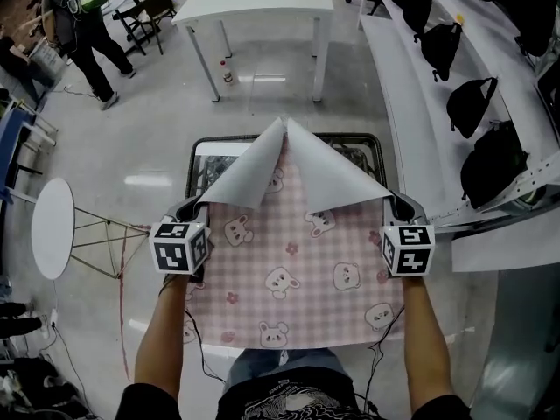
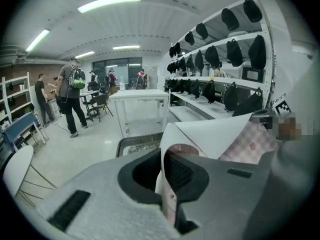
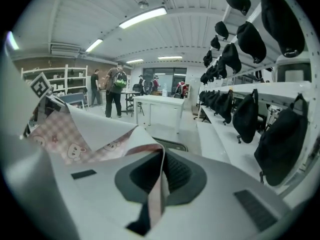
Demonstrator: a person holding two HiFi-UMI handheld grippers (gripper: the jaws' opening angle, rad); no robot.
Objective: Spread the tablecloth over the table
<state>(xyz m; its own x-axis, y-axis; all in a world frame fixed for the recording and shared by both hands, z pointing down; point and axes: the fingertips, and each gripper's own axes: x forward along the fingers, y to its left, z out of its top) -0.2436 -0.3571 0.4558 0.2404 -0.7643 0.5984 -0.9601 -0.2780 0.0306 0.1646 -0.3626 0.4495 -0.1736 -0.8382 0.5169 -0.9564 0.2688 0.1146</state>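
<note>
- Tablecloth (image 1: pixel 297 274), pink check printed with small bears, held up in front of the person above a dark-framed table (image 1: pixel 348 136), near end reaching back to the person's waist; apparently not yet lying flat on it.
- Two far corners folded back toward the middle, pale grey underside showing, meeting in a peak over the table's far rim.
- Left gripper (image 1: pixel 192 206) clenched on the cloth's left edge, right gripper (image 1: pixel 401 203) clenched on its right edge, printed span stretched between them.
- Step in hand, as a judgement: bringing the opened cloth over the table, ahead of laying it down.
- Next move, likely: both hands down together with the span kept taut, then the folded corners flipped forward so the print faces up at the far end; otherwise a risk of folds trapped underneath.
- Head view only: the cloth's whole spread, the table under it, a round white side table (image 1: pixel 52 226) off to the left.
- Gripper views only: a thin fold of cloth pinched between each pair of closed jaws; beyond, shelves of black bags (image 3: pixel 280 134), a long white table (image 2: pixel 140 95), people standing (image 2: pixel 70 99) at the back of the room.
</note>
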